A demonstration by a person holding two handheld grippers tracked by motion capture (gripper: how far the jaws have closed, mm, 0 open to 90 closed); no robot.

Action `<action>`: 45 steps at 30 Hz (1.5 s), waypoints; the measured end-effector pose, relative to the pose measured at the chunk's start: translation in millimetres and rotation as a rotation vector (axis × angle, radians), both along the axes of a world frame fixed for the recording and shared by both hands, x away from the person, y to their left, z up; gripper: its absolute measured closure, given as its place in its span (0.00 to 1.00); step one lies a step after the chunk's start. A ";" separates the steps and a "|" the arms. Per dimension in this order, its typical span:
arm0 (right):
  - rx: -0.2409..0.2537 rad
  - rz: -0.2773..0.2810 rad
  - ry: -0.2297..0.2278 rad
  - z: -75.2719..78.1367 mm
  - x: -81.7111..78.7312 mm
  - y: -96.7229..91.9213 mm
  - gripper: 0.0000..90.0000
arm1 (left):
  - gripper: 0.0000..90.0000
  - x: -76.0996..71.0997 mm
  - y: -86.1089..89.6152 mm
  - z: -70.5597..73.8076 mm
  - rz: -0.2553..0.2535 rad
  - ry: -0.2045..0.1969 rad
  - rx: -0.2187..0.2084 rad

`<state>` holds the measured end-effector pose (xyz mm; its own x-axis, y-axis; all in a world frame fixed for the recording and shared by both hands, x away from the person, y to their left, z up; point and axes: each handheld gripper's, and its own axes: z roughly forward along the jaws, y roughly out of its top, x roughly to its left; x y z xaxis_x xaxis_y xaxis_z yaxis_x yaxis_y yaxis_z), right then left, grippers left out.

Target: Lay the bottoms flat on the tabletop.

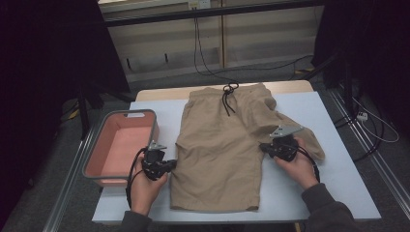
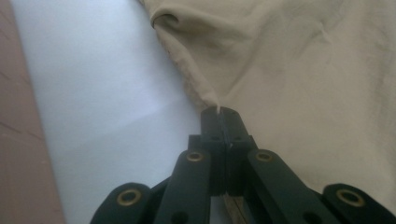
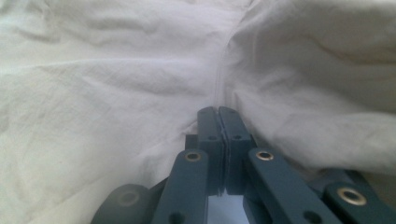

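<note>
Tan shorts (image 1: 217, 145) lie flat on the pale blue table (image 1: 338, 183), waistband at the far side with a dark drawstring (image 1: 227, 99). One leg is bunched off to the right (image 1: 312, 142). My left gripper (image 1: 173, 164) is at the shorts' left edge, shut on a thin fold of the fabric (image 2: 205, 91) that sticks out at its jaw tips (image 2: 219, 111). My right gripper (image 1: 262, 146) sits at the inner edge between the legs. Its jaws are shut (image 3: 218, 112) where a seam (image 3: 219, 79) of the shorts (image 3: 93, 116) runs into the tips.
A pink bin (image 1: 155, 128) with a grey rim stands on the table's left side, close to my left hand. Its side shows at the left of the left gripper view (image 2: 18, 140). Cables trail on the floor beyond the table (image 1: 203, 63).
</note>
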<state>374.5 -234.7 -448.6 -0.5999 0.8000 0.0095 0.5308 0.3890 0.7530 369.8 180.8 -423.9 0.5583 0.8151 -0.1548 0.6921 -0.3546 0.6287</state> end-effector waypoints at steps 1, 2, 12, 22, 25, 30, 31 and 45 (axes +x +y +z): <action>0.002 -0.002 0.001 -0.2 -1.1 -2.1 0.99 | 1.00 0.2 -0.4 -0.4 -0.002 0.008 -0.002; 0.007 -0.003 0.006 -0.6 -2.1 -4.3 0.99 | 1.00 0.2 -1.1 -1.6 -0.001 0.005 -0.002; -0.002 0.006 0.007 -5.0 -3.9 -7.3 0.99 | 0.81 1.0 -0.3 5.0 0.046 -0.044 -0.066; -0.037 0.006 -0.002 -5.2 -4.2 -5.9 0.99 | 0.48 29.7 -14.8 5.4 0.086 -0.143 -0.071; -0.028 -0.013 -0.008 -4.4 -4.2 -10.0 0.99 | 0.49 37.8 -17.3 -0.1 0.091 -0.134 -0.065; -0.010 -0.013 0.000 -6.7 -3.9 -14.1 0.99 | 0.51 42.4 -18.4 -11.8 0.103 -0.126 -0.048; -0.006 -0.013 -0.002 -7.1 -4.1 -14.5 0.99 | 0.52 43.2 -18.5 -14.0 0.102 -0.117 -0.042; 0.006 0.010 0.003 -8.3 -7.7 -11.1 0.98 | 0.79 47.1 -21.9 -27.8 0.078 -0.064 -0.039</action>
<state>366.7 -245.9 -457.0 -0.6080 0.7938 0.0159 0.5289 0.3899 0.7539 417.0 158.8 -451.8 0.5029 0.8506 -0.1534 0.6747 -0.2753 0.6849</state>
